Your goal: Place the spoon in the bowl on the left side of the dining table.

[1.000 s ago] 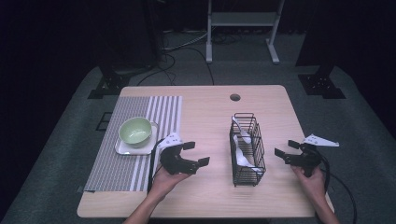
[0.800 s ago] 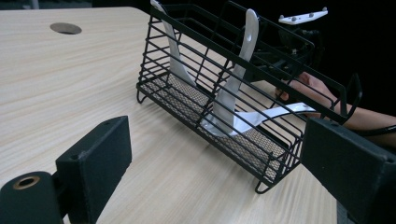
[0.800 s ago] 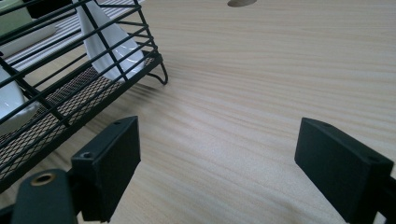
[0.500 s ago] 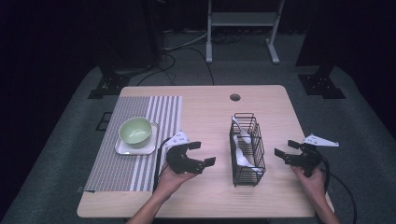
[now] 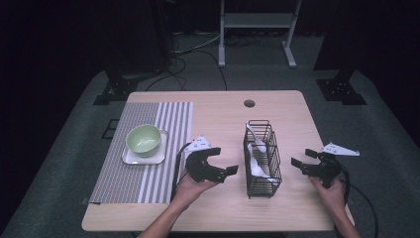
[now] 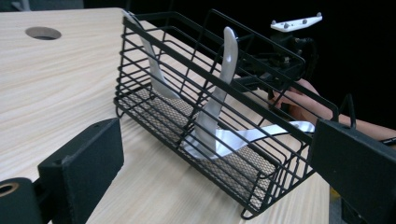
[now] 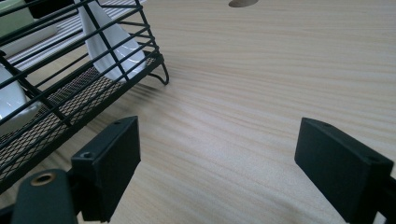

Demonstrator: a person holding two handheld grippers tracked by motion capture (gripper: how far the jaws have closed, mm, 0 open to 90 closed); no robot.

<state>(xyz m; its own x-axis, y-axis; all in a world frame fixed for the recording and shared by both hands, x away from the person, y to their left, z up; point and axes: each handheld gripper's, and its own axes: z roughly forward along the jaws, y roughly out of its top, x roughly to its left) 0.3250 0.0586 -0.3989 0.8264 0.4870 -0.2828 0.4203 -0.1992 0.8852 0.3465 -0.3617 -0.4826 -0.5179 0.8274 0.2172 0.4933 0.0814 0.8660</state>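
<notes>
My left hand-held gripper [image 5: 222, 161] hangs released, jaws spread, just left of the wire basket [image 5: 261, 158] (white spoons [image 6: 219, 93] lean inside); my right hand-held gripper [image 5: 303, 159] sits released too, just right of it, over the bench [image 5: 218, 114].

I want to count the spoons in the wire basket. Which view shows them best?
The left gripper view: three white spoons show through the basket bars. The high view shows them small from above; the right gripper view catches just two bowls at the basket's end.
</notes>
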